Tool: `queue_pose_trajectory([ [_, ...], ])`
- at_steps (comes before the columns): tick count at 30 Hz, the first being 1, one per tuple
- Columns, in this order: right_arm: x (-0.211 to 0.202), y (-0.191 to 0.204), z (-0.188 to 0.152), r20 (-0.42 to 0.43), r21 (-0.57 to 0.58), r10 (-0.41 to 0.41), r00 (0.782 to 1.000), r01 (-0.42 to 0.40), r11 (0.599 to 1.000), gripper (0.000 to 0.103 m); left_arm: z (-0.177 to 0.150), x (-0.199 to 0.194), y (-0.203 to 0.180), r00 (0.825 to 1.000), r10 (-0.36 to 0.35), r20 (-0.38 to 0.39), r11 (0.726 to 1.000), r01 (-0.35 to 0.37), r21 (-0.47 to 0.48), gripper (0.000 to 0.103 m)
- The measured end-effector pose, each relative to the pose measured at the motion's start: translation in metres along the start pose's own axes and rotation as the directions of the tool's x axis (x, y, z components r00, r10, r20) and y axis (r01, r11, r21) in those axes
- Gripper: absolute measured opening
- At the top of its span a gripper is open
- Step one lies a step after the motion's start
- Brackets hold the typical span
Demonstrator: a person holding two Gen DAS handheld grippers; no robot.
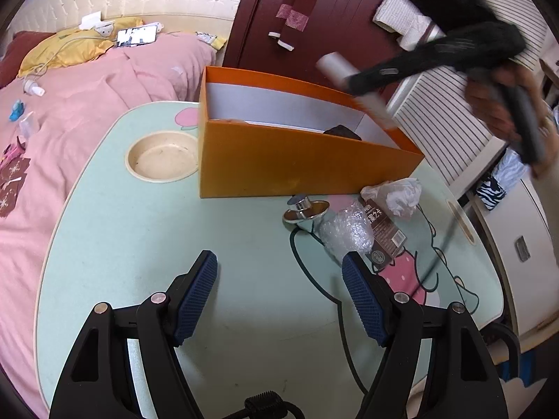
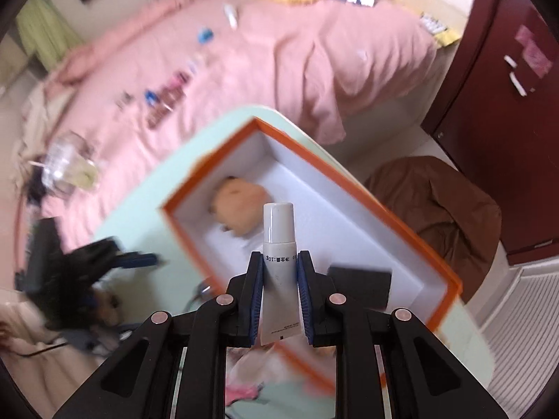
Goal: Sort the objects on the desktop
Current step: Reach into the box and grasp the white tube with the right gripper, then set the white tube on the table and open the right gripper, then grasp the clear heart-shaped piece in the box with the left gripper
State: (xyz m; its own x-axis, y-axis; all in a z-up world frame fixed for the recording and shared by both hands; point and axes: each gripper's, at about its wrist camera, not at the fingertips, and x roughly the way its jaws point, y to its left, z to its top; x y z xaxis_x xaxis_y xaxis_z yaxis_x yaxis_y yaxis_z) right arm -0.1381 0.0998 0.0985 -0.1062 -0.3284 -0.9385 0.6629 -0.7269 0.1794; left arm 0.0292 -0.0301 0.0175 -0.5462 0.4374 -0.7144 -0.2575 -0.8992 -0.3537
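Observation:
An orange box (image 1: 297, 164) with a white lining stands on the pale green table (image 1: 139, 251). My left gripper (image 1: 279, 265) hovers open above the table, nothing between its blue pads. In front of it lie a chrome knob (image 1: 305, 209), bubble wrap (image 1: 346, 230), a dark brown packet (image 1: 384, 234) and crumpled white paper (image 1: 401, 192). My right gripper (image 2: 279, 262) is shut on a white tube (image 2: 279, 255), held above the orange box (image 2: 367, 209). Inside the box lie a tan soft object (image 2: 241, 206) and a black block (image 2: 360, 284). The white tube (image 1: 353, 87) shows blurred over the box's far rim.
A round cream cup recess (image 1: 162, 155) sits in the table left of the box. A pink-covered bed (image 1: 87, 87) with small items lies beyond. A dark red door (image 1: 314, 17) and striped white cabinet (image 1: 436, 122) stand behind. A brown cloth (image 2: 436, 216) lies on the floor.

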Motion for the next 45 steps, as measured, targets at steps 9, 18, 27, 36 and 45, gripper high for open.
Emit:
queue_pose_trajectory([
  [9, -0.011, 0.024, -0.088, 0.042, 0.153, 0.045, 0.998, -0.051, 0.987, 0.019, 0.008, -0.002, 0.013, 0.999, 0.003, -0.035, 0.999, -0.004, -0.044, 0.075],
  [18, 0.018, 0.01, -0.143, 0.043, 0.339, -0.111, 0.993, 0.09, 0.937, 0.019, 0.05, -0.018, 0.005, 0.999, 0.051, 0.008, 0.998, -0.051, 0.038, 0.075],
  [27, 0.001, 0.005, -0.169, 0.339, 0.518, -0.186, 0.922, -0.018, 0.855, 0.04, 0.119, 0.008, -0.026, 0.995, 0.002, -0.1, 0.991, 0.012, 0.132, 0.074],
  [36, 0.007, 0.007, -0.195, 0.468, 0.552, -0.142, 0.872, -0.163, 0.818, 0.04, 0.179, 0.112, -0.06, 0.82, 0.223, -0.527, 0.915, 0.011, 0.404, 0.035],
  [45, 0.003, -0.008, -0.2, 0.522, 0.566, -0.071, 0.85, -0.283, 0.774, 0.044, 0.153, 0.159, -0.064, 0.632, 0.359, -0.687, 0.886, -0.001, 0.463, 0.035],
])
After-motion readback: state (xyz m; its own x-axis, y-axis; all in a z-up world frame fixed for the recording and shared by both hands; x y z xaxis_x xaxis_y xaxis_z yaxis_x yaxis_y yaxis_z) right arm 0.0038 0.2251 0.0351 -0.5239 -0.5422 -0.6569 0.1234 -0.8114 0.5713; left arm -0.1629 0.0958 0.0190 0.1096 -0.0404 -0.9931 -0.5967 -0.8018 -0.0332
